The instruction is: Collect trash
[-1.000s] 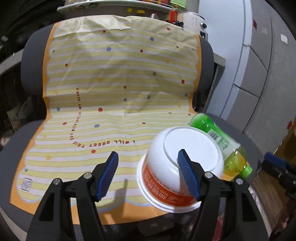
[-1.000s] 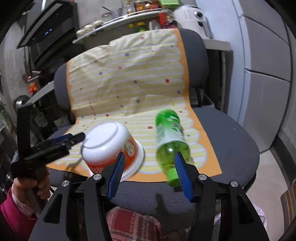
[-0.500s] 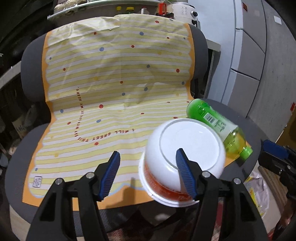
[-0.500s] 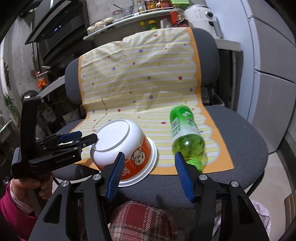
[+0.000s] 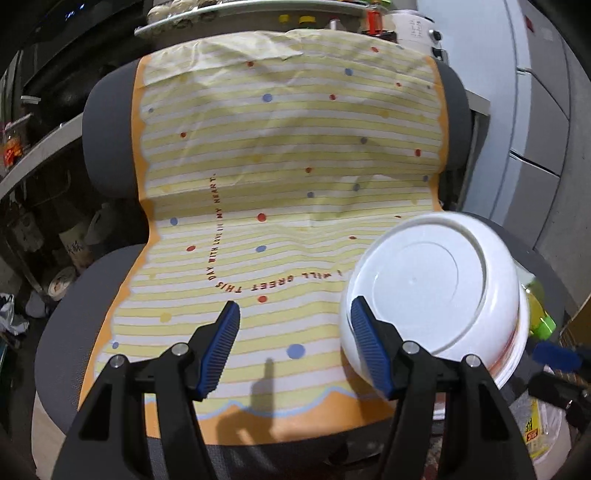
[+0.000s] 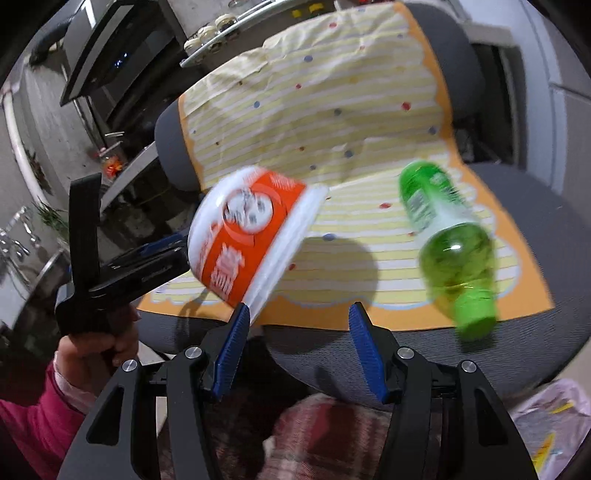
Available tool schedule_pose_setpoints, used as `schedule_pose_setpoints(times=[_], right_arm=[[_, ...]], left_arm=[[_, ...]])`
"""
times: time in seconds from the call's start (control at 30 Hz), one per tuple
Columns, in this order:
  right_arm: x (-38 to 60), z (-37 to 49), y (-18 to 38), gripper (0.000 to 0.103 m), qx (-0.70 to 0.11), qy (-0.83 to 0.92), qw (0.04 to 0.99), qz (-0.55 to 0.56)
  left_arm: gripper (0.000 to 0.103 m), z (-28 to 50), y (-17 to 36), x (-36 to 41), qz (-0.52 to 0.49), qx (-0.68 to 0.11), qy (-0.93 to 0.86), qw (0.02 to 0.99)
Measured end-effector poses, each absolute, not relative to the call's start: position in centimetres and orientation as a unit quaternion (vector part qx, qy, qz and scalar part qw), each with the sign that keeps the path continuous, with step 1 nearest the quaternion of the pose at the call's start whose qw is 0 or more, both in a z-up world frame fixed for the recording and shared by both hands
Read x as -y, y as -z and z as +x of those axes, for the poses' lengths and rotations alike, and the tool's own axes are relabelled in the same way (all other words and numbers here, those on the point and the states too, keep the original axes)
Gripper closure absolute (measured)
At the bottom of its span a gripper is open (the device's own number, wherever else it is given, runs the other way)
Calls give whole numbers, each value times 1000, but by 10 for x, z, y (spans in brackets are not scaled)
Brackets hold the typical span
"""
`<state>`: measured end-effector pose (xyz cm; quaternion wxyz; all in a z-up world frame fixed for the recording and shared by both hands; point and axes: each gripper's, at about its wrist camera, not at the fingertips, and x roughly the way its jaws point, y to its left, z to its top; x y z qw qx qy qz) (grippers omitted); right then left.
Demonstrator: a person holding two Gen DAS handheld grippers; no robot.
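Note:
A white and orange instant-noodle bowl (image 6: pixel 240 236) is tipped up on its rim over the yellow striped mat (image 6: pixel 332 110), motion-blurred. In the left wrist view its white bottom (image 5: pixel 432 288) sits just right of my left gripper (image 5: pixel 294 304), which is open with nothing between its fingers; the right finger (image 5: pixel 369 347) is against the bowl's side. A green plastic bottle (image 6: pixel 443 236) lies on the mat's right part, cap toward me. My right gripper (image 6: pixel 300 309) is open near the seat's front edge, between bowl and bottle, touching neither. The left gripper (image 6: pixel 162 251) reaches the bowl from the left.
The mat drapes over a grey office chair (image 6: pixel 535 236). A thin plastic bag (image 6: pixel 554 413) lies on the floor at the lower right. Shelves with jars and clutter stand behind the chair (image 5: pixel 258 11). A hand in a pink sleeve (image 6: pixel 92 350) holds the left gripper.
The bowl went from lying upside down on the mat to tipped up on its rim. The left gripper shifted so the bowl is outside its right finger. The right gripper drew back from the bottle.

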<state>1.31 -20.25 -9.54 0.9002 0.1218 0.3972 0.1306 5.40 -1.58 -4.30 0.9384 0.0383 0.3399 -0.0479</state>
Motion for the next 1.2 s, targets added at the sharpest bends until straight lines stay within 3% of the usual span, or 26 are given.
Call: schedule_pose_setpoints(times=[0.2,0.43,0.67,1.2], right_arm=[[166,53,96,59,-388,-182,898,101],[130,75,87,60,-375,-198,904,53],[125,79,96,60,-388,-196,900,48],[154,62,82,59,-371,-167,911,69]], left_arm=[[45,70,51,-3,45,-356,24,933],[45,87,76,-55,25,-398,-27,917],[45,73,66,-101,-11,-385,-41,922],[45,58,61,-41,34,-374,82,923]])
